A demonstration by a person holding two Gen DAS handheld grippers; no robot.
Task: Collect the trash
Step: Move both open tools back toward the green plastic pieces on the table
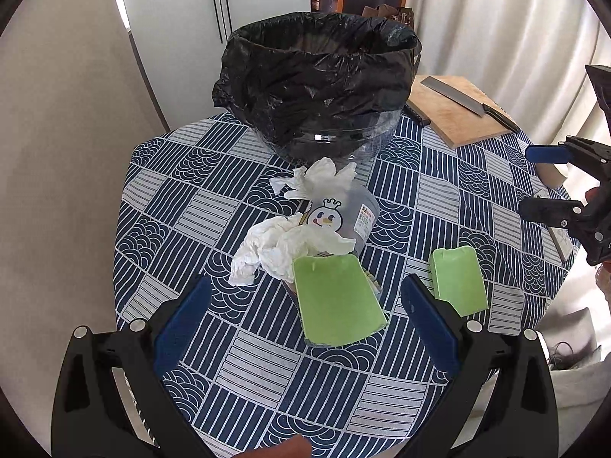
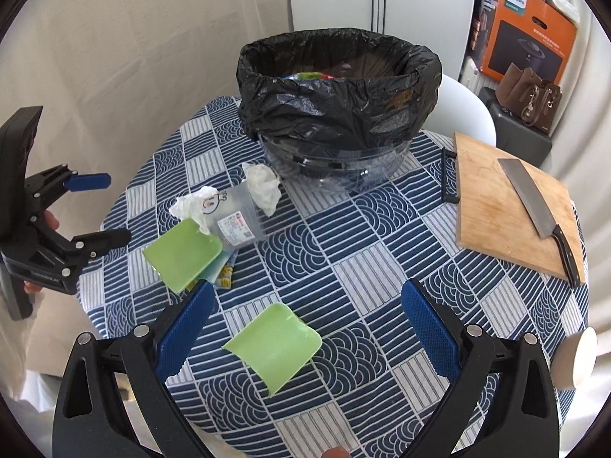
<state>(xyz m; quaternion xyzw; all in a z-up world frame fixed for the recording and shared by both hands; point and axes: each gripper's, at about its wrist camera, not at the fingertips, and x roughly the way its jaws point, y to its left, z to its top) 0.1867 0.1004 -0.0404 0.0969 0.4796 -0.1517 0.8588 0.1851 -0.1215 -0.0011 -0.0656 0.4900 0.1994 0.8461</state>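
Bin (image 2: 340, 114) blocks table's far side; cutting board w/ knife (image 2: 534, 206) blocks right; cloth centre (image 2: 343, 252) free.

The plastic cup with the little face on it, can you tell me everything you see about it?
The plastic cup is see-through and greyish, lying on its side on the checked tablecloth, just in front of the trash bin. It has a cartoon face wearing a crown and a printed label sticker. Crumpled white tissue is pressed against it at both ends. A green plastic piece leans over its near end, with a colourful wrapper beside it. Neither gripper touches it.
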